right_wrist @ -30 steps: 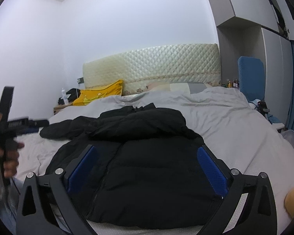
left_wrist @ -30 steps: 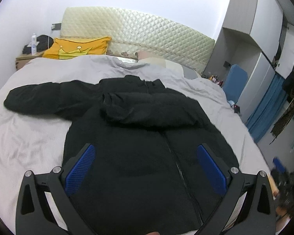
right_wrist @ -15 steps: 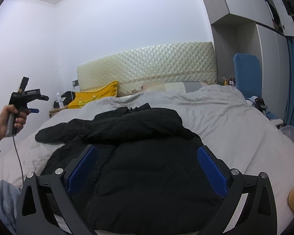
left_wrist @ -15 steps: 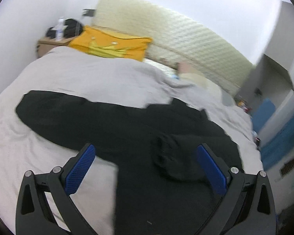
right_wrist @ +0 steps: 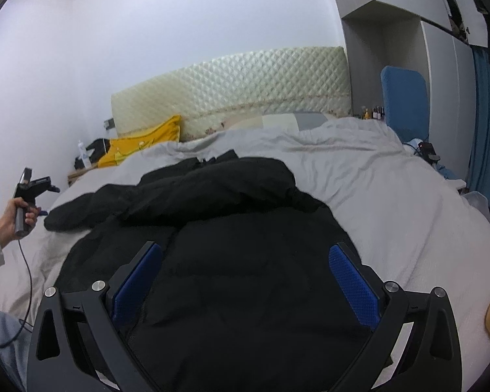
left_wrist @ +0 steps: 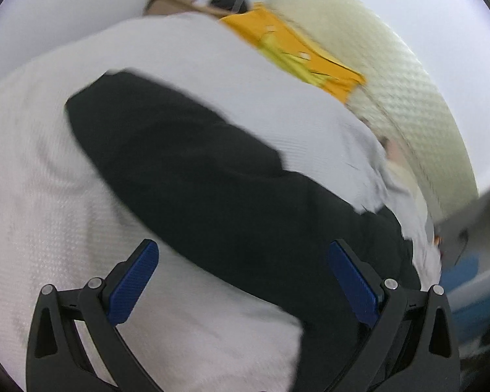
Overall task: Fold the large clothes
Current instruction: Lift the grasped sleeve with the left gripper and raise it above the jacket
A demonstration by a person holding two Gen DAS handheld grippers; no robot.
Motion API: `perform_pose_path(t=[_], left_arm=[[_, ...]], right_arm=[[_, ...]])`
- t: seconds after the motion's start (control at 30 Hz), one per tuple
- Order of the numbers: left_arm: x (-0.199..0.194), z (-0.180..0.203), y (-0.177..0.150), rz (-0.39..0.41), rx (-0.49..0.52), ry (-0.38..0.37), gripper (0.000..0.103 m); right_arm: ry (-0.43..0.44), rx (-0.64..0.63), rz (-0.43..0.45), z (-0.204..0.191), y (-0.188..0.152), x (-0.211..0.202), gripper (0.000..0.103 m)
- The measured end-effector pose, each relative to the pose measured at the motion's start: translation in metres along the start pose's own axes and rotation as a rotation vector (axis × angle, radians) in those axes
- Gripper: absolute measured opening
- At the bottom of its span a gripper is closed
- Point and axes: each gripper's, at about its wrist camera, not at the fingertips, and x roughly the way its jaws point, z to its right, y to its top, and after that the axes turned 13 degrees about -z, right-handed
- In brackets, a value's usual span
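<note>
A black padded jacket (right_wrist: 232, 254) lies spread on the grey bed (right_wrist: 392, 196), its hood folded down over the chest. One sleeve (left_wrist: 166, 143) stretches out to the left across the sheet. My left gripper (left_wrist: 241, 271) hangs open above that sleeve, near its shoulder end, holding nothing. From the right wrist view the left gripper (right_wrist: 32, 184) shows at the far left, held in a hand beyond the sleeve's cuff. Open as well, my right gripper (right_wrist: 245, 274) hovers over the jacket's lower body with nothing between its blue pads (right_wrist: 352, 284).
A yellow pillow (right_wrist: 140, 147) and a quilted cream headboard (right_wrist: 232, 94) lie at the bed's head. A bedside table (right_wrist: 81, 171) with a bottle stands at the left. A blue chair (right_wrist: 403, 98) and wardrobes fill the right side. A cable (right_wrist: 27, 277) trails from the left gripper.
My left gripper has swung left and closer to the outstretched sleeve, and its view is motion-blurred. The right gripper has stayed over the jacket's body.
</note>
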Motion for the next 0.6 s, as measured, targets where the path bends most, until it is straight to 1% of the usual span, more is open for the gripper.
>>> perform_pose_path(t=[0.03,0.07,0.13,0.23,0.33,0.4,0.43,0.53,0.6], left_arm=[[0.005,-0.015,0.004,0.0,-0.035,-0.014,0.103],[0.008,-0.023,0.007,0.001,-0.056,-0.023,0.103],[0.017,-0.048,0.014,0.003,-0.122,-0.063,0.103],[0.029,-0.073,0.024,0.008,-0.171,-0.118,0.103],[0.044,-0.091,0.031,0.016,-0.207,-0.125,0.102],[0.054,-0.104,0.036,0.027,-0.244,-0.15,0.102],[0.056,-0.106,0.039,0.034,-0.251,-0.157,0.102],[0.06,-0.104,0.048,0.088,-0.232,-0.172,0.102],[0.061,-0.101,0.053,0.122,-0.223,-0.148,0.097]], right_arm=[[0.006,0.001,-0.011,0.0,0.0,0.002,0.103],[0.012,0.004,-0.023,-0.001,-0.001,0.005,0.103],[0.015,0.012,-0.041,-0.001,0.001,0.01,0.103],[0.012,0.025,-0.056,-0.005,0.004,0.017,0.103],[-0.001,0.026,-0.075,-0.011,0.006,0.025,0.103],[-0.005,0.031,-0.092,-0.014,0.007,0.032,0.103],[-0.009,0.031,-0.097,-0.017,0.008,0.034,0.103],[-0.023,0.027,-0.112,-0.024,0.009,0.042,0.103],[-0.032,0.026,-0.114,-0.026,0.009,0.046,0.103]])
